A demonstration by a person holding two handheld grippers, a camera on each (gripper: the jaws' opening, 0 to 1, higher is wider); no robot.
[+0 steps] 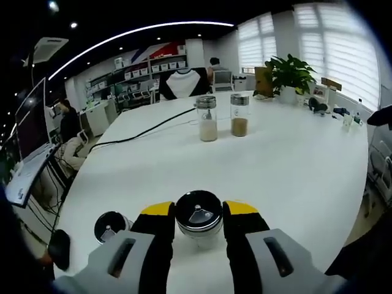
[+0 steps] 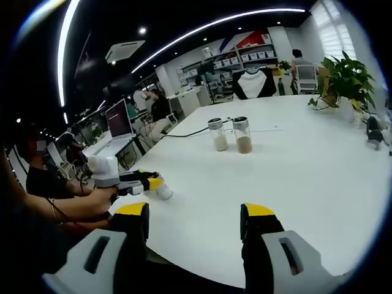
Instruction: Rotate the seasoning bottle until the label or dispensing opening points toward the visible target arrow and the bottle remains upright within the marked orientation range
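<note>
White desk (image 1: 294,177): smooth, matte, broad and rounded at its far end; it carries every bottle in play; a black cable (image 1: 147,130) trails across its far left part
Seasoning bottle (image 1: 198,218): clear glass, round, capped by a dark shiny lid with a small pale wedge-shaped opening on top; it stands upright near the desk's near edge; in the right gripper view it shows at the left, at the tip of the other tool (image 2: 163,192)
Left tool (image 1: 198,215): black jaws with yellow tips on a pale grey body; the jaws sit close on either side of the bottle's lid, seemingly clamped on it; that grip around the cap looks meant for twisting the bottle about its own axis while it stays standing
Right tool (image 2: 196,222): same build; jaws spread wide with only bare desk between them; it hangs well apart from the bottles, probably kept out of the turning hand's way
Second lid (image 1: 111,226): another dark round cap just left of the held bottle; its body is hidden
Far pair: two clear jars with silver caps stand side by side mid-desk; the left jar (image 1: 208,119) holds pale grains, the right jar (image 1: 239,115) brown powder
Target arrow: I cannot make one out on the desk
Potted plant (image 1: 289,75): leafy, far right
</note>
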